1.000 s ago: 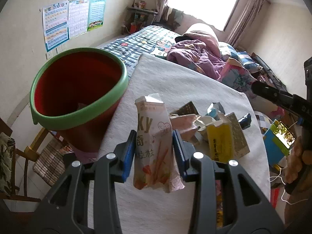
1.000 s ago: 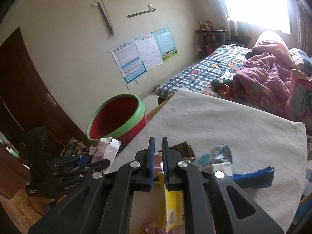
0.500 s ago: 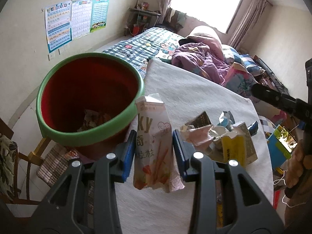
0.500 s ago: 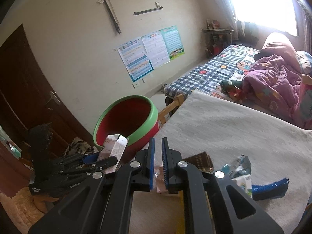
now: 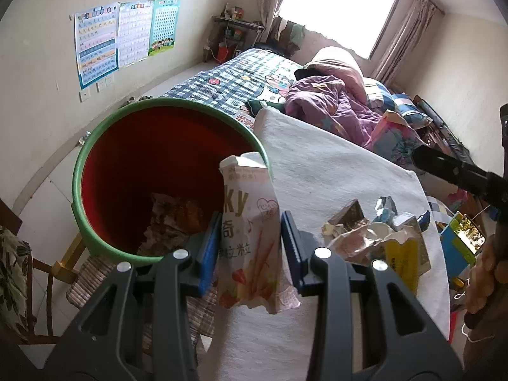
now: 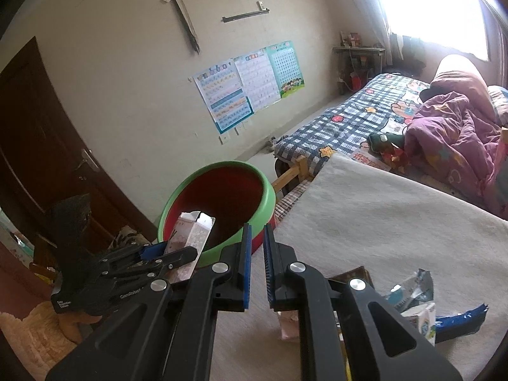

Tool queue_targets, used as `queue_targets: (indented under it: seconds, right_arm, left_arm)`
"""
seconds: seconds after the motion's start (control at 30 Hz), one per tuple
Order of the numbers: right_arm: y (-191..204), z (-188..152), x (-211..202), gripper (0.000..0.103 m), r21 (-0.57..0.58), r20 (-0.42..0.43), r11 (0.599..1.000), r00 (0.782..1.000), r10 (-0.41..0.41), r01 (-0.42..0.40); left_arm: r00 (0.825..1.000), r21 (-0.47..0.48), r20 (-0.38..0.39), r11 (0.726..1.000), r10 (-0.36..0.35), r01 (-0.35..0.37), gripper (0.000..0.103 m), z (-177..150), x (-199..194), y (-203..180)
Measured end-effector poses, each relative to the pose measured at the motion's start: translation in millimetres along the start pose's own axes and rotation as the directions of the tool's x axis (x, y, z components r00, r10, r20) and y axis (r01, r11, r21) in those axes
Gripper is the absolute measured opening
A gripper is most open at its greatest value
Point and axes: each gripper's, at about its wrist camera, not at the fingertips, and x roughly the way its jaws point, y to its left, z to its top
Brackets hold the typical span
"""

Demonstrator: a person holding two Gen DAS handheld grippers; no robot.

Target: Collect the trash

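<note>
L gripper [image 5: 250, 238] clamped on the snack box [image 5: 249, 238], pads pressing both flat sides, box upright w/ torn top poking over the near rim of the red bin [image 5: 104, 146]. R gripper [image 6: 257, 247] pinched nearly closed, nothing between pads, hanging over the table edge

Risks, near to far:
- box sits only partly over the bin mouth; if I let go here it could clip the green rim & tip back onto the white cloth [image 5: 333, 165] or drop to the floor beside the bin
- box is crushed, light card; squeeze looks ok but a tilt could let it slide out early
- bin perches on a chair [image 5: 47, 266], a knock from my L tool might shift it
- rest of trash pile [image 5: 381, 238] lies mid-table near the R side edge; sweeping my R tool past could scatter wrappers off
</note>
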Motion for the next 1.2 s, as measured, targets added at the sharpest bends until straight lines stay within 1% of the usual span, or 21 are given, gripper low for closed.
queue_targets:
  seconds: [0.27,0.33,0.5,0.73,1.0,1.2]
  right_arm:
    - [10,6,17,0.009,0.005,-0.007,1.000,1.000,-0.003,0.003]
    - [11,7,23,0.009,0.006,-0.011,1.000,1.000,-0.002,0.002]
    - [13,11,34,0.009,0.012,-0.016,1.000,1.000,0.003,-0.003]
    - [16,18,50,0.009,0.034,-0.024,0.999,1.000,0.012,-0.011]
    - [27,29,64,0.009,0.025,-0.019,1.000,1.000,0.019,-0.018]
    - [33,35,77,0.009,0.013,-0.027,1.000,0.999,0.019,-0.018]
  left_arm:
    - [1.000,-0.005,-0.003,1.000,-0.005,0.005,0.036,9,5,18]
    - [1.000,-0.006,-0.004,1.000,-0.004,0.004,0.036,8,5,17]
    - [1.000,-0.008,0.000,1.000,0.000,0.000,0.036,16,8,27]
    - [1.000,-0.013,0.030,1.000,0.003,-0.002,0.036,32,9,42]
    - [1.000,-0.018,0.012,1.000,0.004,-0.004,0.036,38,19,57]
    - [1.000,-0.022,0.007,1.000,0.006,-0.006,0.036,40,25,62]
